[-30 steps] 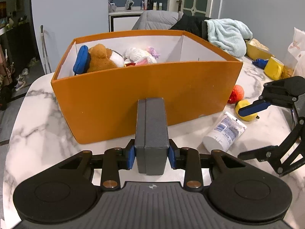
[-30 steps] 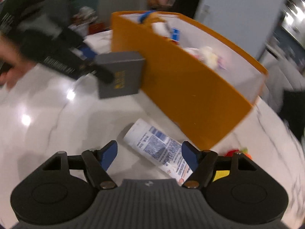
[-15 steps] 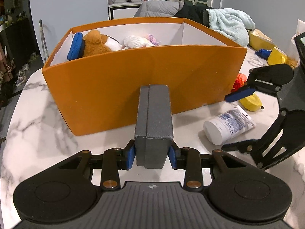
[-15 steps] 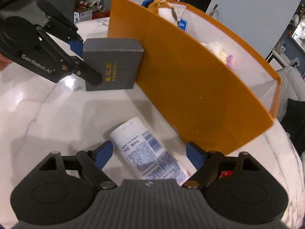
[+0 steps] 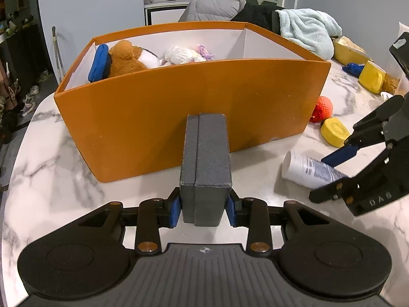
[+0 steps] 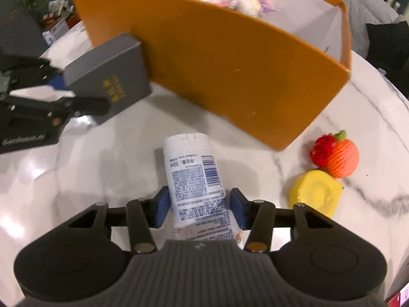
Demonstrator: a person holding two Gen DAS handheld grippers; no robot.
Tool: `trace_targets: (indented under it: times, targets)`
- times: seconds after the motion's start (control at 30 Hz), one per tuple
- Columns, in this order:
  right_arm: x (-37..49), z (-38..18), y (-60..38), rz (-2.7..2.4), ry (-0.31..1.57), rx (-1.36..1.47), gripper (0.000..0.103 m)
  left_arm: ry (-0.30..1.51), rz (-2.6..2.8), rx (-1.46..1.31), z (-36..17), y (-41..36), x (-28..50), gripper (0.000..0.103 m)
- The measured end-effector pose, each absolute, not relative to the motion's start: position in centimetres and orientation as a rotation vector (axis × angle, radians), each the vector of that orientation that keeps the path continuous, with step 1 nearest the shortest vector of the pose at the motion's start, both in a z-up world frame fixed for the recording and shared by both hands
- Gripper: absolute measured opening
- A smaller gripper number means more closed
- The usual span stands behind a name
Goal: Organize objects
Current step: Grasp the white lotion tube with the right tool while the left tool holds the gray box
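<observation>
My left gripper [image 5: 203, 211] is shut on a grey box [image 5: 205, 163] and holds it just in front of the orange bin [image 5: 194, 102]; the grey box also shows in the right wrist view [image 6: 107, 76]. The bin holds plush toys [image 5: 127, 58]. A white tube [image 6: 195, 179] lies on the marble table with my right gripper [image 6: 199, 209] around its lower half, blue pads close to its sides, still a little apart. The tube also shows in the left wrist view [image 5: 311, 170].
A red-orange knitted ball [image 6: 334, 154] and a yellow block [image 6: 315, 192] lie right of the tube. A yellow cup [image 5: 372, 76], a blue item [image 5: 354, 67] and a light blue towel [image 5: 309, 34] sit at the back right. The table edge [image 5: 15, 158] curves on the left.
My right gripper has swung to line up with the tube and its fingers have closed in around it. My left gripper with the grey box has risen slightly.
</observation>
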State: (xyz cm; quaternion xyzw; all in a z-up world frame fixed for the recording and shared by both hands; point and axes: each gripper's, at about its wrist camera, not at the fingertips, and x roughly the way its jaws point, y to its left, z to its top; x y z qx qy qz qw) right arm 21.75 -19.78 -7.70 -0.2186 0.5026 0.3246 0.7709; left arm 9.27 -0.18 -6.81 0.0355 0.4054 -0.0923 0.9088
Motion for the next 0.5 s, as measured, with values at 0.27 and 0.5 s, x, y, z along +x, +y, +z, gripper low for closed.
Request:
trace_targets:
  times: [0.27,0.5]
  targets:
    - [21.03,-7.92,-20.27,0.700,1.042,-0.475,0.062,0.832,-0.193,0.100,-7.08,-0.58,9.50,0.047]
    - [20.97,-7.72,-19.80,0.715,1.040,-0.461,0.054,0.833,-0.189,0.105,-7.48,-0.91,9.94,0.041]
